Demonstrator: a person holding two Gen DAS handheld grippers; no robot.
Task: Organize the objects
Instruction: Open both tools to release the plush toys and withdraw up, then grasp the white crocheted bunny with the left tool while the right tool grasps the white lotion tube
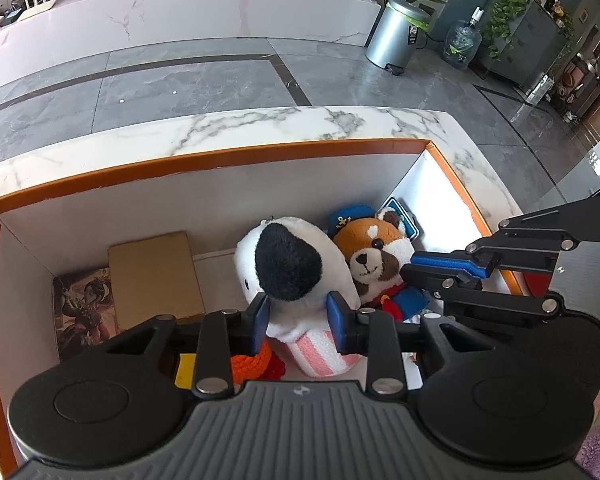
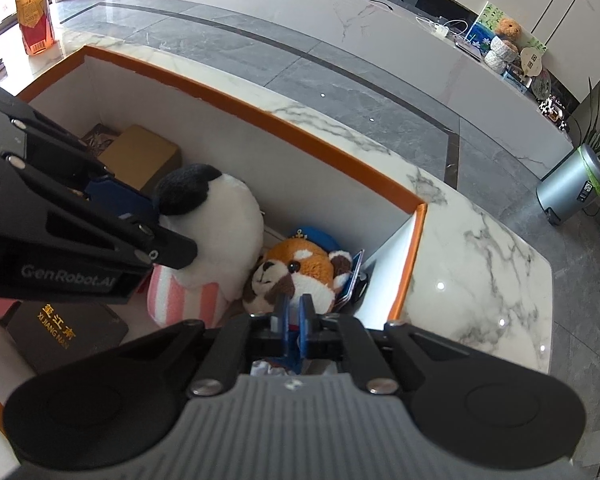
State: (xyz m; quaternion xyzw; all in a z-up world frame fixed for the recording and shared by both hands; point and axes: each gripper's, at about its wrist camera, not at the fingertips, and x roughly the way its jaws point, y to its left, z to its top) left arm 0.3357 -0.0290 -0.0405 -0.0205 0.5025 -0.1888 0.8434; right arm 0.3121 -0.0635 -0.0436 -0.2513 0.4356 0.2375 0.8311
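Both tongs reach into the orange-rimmed box (image 1: 204,160) on the marble desk (image 1: 260,124), each gripping a plush toy.

The left tongs (image 1: 300,318) are clamped on the white plush with a black patch (image 1: 288,264), pads pressing its sides above the pink-striped base. The right tongs (image 2: 294,322) are pinched nearly together on the blue outfit of the red panda plush (image 2: 296,268), which lies in the box's right end beside the white plush. A cardboard box (image 1: 152,276) and a picture book (image 1: 82,312) sit at the left end.
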